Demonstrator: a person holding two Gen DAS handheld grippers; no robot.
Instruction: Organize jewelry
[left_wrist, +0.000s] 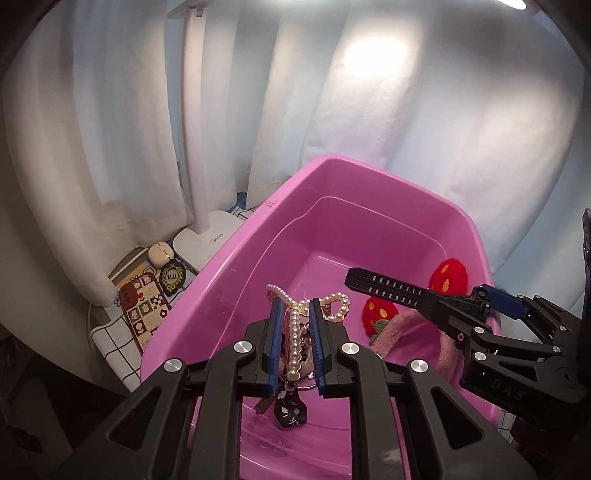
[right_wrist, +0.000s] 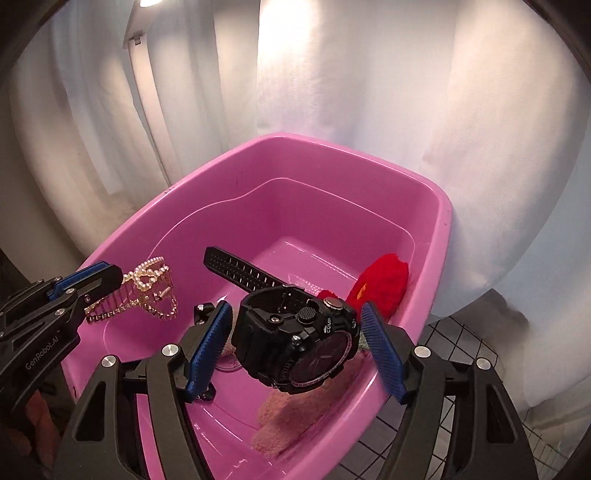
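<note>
A pink plastic tub (left_wrist: 236, 266) (right_wrist: 439, 236) sits in front of white curtains. My left gripper (left_wrist: 297, 314) is shut on a pearl hair comb (left_wrist: 295, 332) and holds it over the tub; the comb also shows in the right wrist view (right_wrist: 147, 291), with the left gripper (right_wrist: 110, 277) on it. My right gripper (right_wrist: 295, 332) has its jaws apart around a black sport watch (right_wrist: 299, 339); whether the pads touch the case is unclear. The watch strap (left_wrist: 384, 288) sticks out of the right gripper (left_wrist: 436, 299). A fuzzy pink headband with red strawberries (left_wrist: 384, 314) (right_wrist: 380, 280) lies in the tub.
A white lamp base (left_wrist: 207, 236) stands left of the tub. A patterned card (left_wrist: 144, 310), a small cream case (left_wrist: 159, 254) and a black badge (left_wrist: 171, 278) lie beside it on a checked cloth (left_wrist: 110, 347). A dark grid mat (right_wrist: 461, 369) lies right of the tub.
</note>
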